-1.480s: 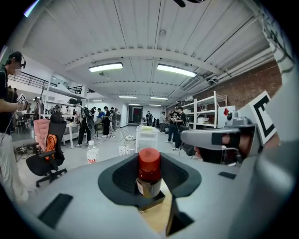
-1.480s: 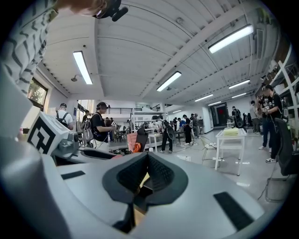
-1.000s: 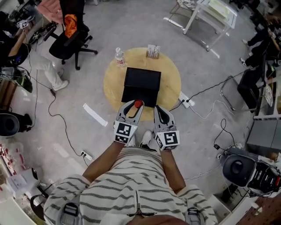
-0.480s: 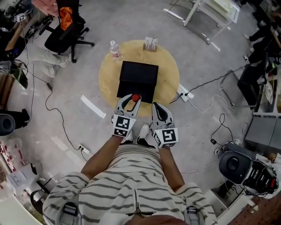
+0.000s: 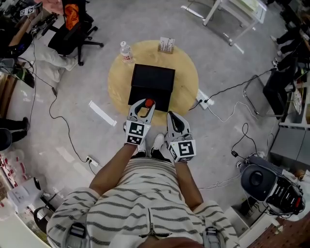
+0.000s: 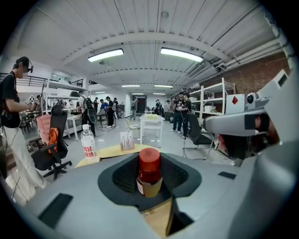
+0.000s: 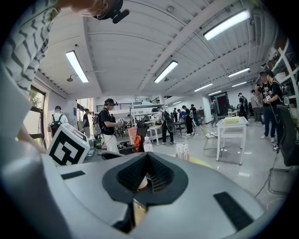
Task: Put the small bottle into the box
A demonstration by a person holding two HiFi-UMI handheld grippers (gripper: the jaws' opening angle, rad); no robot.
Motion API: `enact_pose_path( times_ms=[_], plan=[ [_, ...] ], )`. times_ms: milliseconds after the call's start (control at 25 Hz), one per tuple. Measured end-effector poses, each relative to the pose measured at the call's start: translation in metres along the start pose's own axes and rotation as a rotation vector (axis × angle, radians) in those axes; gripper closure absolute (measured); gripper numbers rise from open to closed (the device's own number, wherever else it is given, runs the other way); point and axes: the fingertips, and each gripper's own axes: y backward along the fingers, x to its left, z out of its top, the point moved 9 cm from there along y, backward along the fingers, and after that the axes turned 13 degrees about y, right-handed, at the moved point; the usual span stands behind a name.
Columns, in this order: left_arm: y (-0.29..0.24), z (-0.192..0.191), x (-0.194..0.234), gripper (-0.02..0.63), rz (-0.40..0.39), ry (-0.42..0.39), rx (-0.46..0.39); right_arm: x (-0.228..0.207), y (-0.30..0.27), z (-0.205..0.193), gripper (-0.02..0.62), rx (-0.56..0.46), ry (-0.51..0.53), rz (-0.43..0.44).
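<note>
A small bottle [image 5: 149,103] with a red cap and a tan label [image 6: 149,173] stands upright between the jaws of my left gripper [image 5: 147,106], which is shut on it. The bottle hangs at the near edge of the black box [image 5: 153,82], which lies in the middle of the round wooden table [image 5: 186,80]. My right gripper [image 5: 175,124] is beside the left one, just short of the table's near edge. In the right gripper view its jaws [image 7: 145,179] stand shut with nothing held.
A clear water bottle [image 5: 126,52] and a small card box [image 5: 167,45] stand at the table's far rim. A black office chair [image 5: 72,34] is far left and white tables [image 5: 232,14] far right. Cables and a power strip [image 5: 203,102] lie on the floor. Several people stand in the background.
Both grippers have edged forward, so the small bottle now sits over the box's near edge. The left gripper's grip on it is unchanged.
</note>
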Motion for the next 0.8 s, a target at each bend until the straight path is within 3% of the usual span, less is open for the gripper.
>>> enact_pose_path(
  times_ms=[800],
  plan=[
    [-0.043, -0.034, 0.025, 0.457, 0.028, 0.003, 0.124, 0.000, -0.007, -0.009, 0.586, 0.034, -0.017, -0.004]
  ],
)
